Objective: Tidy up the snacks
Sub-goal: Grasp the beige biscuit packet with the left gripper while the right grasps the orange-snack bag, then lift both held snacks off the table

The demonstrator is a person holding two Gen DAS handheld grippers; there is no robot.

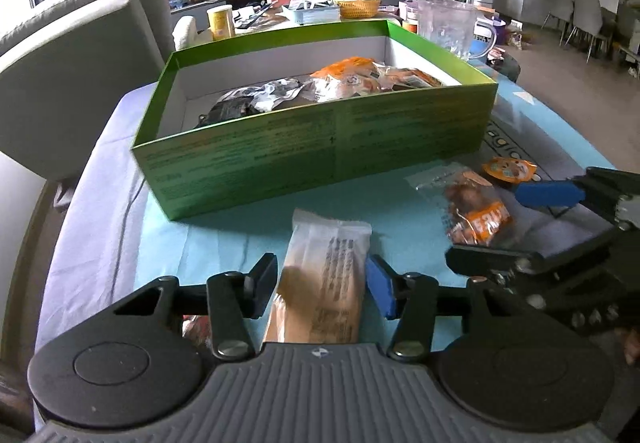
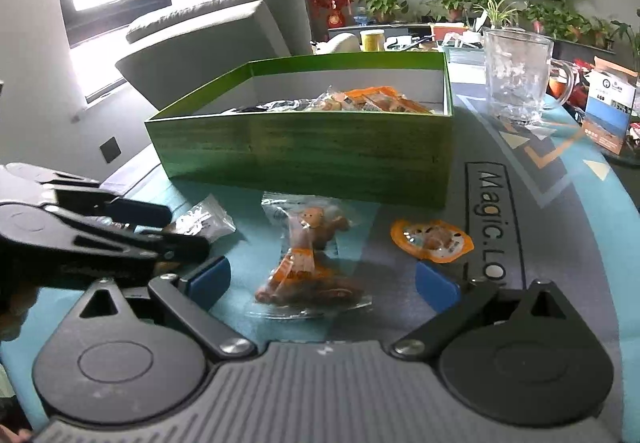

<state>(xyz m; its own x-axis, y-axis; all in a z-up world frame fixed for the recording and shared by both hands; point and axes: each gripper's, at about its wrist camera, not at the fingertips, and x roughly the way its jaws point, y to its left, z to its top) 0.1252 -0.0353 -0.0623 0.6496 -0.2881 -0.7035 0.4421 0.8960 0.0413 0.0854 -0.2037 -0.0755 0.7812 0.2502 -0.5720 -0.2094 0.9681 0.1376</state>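
A green box [image 1: 312,147] with several snack packets inside stands on the table; it also shows in the right wrist view [image 2: 304,159]. My left gripper [image 1: 322,285] is shut on a long tan wrapped snack bar [image 1: 324,275] that lies on the blue mat. My right gripper [image 2: 322,281] is open around a clear packet of brown and orange snacks [image 2: 308,263], its fingers on either side; the packet also shows in the left wrist view [image 1: 476,211]. A small orange-rimmed jelly cup [image 2: 432,239] lies to the right of that packet.
A clear glass mug [image 2: 516,79] stands right of the box. A small printed carton [image 2: 608,115] stands at the far right. A grey sofa [image 1: 76,55] is to the left. A cluttered table with plants lies behind. A snack partly shows under my left gripper [image 1: 196,331].
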